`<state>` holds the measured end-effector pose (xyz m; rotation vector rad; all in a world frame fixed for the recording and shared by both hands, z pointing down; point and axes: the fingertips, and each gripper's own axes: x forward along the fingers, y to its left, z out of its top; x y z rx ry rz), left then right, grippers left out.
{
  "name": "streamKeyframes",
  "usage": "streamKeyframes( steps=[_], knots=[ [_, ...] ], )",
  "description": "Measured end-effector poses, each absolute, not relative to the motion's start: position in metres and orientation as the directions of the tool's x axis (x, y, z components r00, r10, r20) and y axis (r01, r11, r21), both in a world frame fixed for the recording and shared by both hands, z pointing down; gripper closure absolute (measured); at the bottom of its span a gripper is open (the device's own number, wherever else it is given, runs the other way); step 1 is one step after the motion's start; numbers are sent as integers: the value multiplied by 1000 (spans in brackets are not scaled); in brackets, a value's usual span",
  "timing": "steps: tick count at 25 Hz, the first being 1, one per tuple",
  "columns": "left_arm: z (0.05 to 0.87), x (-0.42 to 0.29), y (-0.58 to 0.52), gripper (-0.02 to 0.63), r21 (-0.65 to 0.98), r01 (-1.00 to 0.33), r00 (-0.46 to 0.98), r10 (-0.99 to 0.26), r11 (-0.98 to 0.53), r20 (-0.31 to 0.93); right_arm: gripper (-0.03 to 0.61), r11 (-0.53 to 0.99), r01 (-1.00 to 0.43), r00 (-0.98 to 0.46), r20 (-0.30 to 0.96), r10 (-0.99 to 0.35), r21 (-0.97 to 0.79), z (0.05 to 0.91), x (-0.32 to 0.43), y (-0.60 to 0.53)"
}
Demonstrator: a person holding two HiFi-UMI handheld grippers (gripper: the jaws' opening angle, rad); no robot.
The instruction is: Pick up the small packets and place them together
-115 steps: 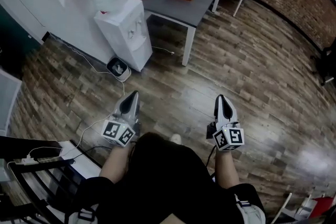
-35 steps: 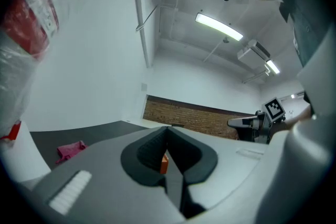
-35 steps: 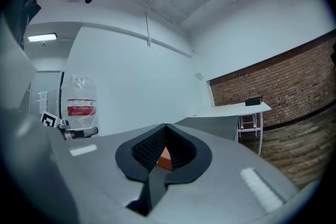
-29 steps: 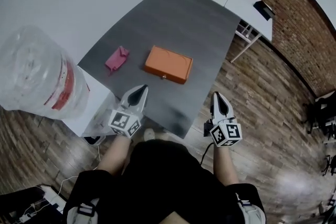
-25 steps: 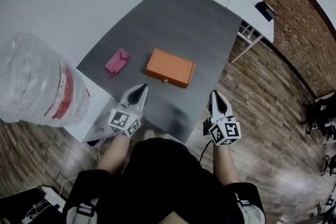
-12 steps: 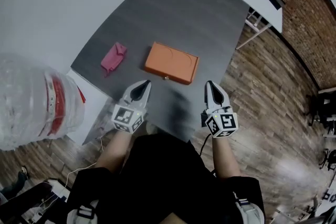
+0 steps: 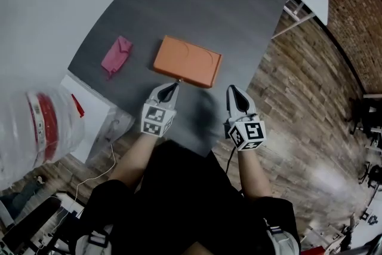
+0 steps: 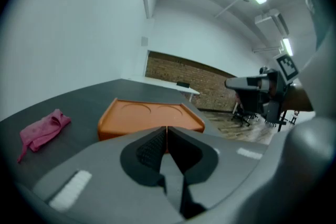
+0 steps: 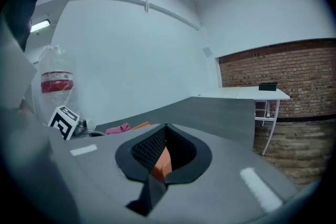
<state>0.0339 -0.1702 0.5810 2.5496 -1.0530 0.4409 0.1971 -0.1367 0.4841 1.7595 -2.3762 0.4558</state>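
A dark grey table stands on wood flooring, with a water bottle at far left. The pink packet lies on the table, apart from the orange box. The left gripper, jaws pressed together and empty, points at the box's near edge. The right gripper, likewise closed on nothing, hovers to the right.

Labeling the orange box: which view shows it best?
Head view: the orange box shows nearly whole from above. The left gripper view has it close but low, its near edge behind the jaws. The right gripper view shows only an orange sliver.
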Motion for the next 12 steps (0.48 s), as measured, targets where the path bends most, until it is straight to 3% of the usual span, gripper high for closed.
streamKeyframes(
  steps=[2,4,6,9,12],
  knots=[
    [603,37,-177,594,202,-742,641,-587,-640,494,577,251,-954,-292,311,-904,-164,490,203,-134],
    [621,40,-182,523,200,-758,608,-562,-621,562,577,235,-957,-280,328,-902,-172,495,211,-132],
    [634,44,-186,490,194,-767,584,-539,-612,607,575,217,-960,-267,341,-902,-176,499,219,-130],
    [642,50,-190,477,184,-776,559,-524,-603,642,575,199,-963,-253,349,-902,-182,503,228,-128],
    [645,48,-191,502,167,-792,533,-532,-587,658,577,190,-964,-247,355,-901,-188,505,233,-128]
  ],
)
